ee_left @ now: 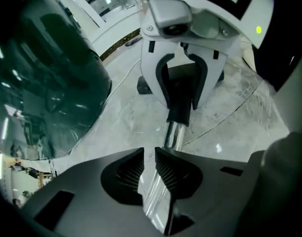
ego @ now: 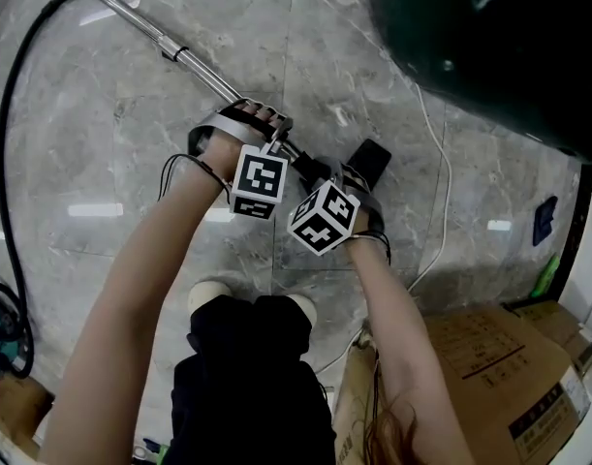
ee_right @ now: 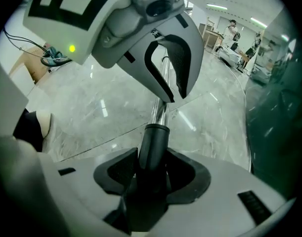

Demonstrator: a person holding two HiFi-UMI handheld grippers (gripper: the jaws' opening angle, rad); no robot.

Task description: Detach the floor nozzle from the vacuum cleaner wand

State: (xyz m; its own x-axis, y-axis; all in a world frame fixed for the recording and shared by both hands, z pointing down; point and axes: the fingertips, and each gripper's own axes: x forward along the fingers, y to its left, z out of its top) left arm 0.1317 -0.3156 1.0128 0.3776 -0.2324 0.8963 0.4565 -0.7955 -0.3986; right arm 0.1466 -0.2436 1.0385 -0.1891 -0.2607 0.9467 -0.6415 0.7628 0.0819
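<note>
I had both grippers down on the vacuum cleaner where it lay on the grey marble floor (ego: 102,163). The chrome wand (ego: 194,66) ran from the upper left towards the middle of the head view, and its black hose (ego: 5,143) curved down the left side. The black floor nozzle (ego: 373,158) sat at the wand's lower end, just past my two hands, and was attached to the wand.

My left gripper (ee_left: 149,152) had its jaws drawn in narrow, the ribbed pads clamped on the shiny wand tube. Just ahead of it, my right gripper (ee_right: 153,154) had its jaws set wider, with the pads against either side of the nozzle's black neck (ee_right: 151,137), right where the chrome tube entered it. The two grippers sat close together along the same line, each pointing steeply down.

A large dark green body (ego: 509,46) filled the upper right of the head view. A white cable (ego: 441,211) trailed over the floor beside the nozzle, and cardboard boxes (ego: 499,376) stood at the lower right. My pale shoes (ego: 206,294) showed below my arms
</note>
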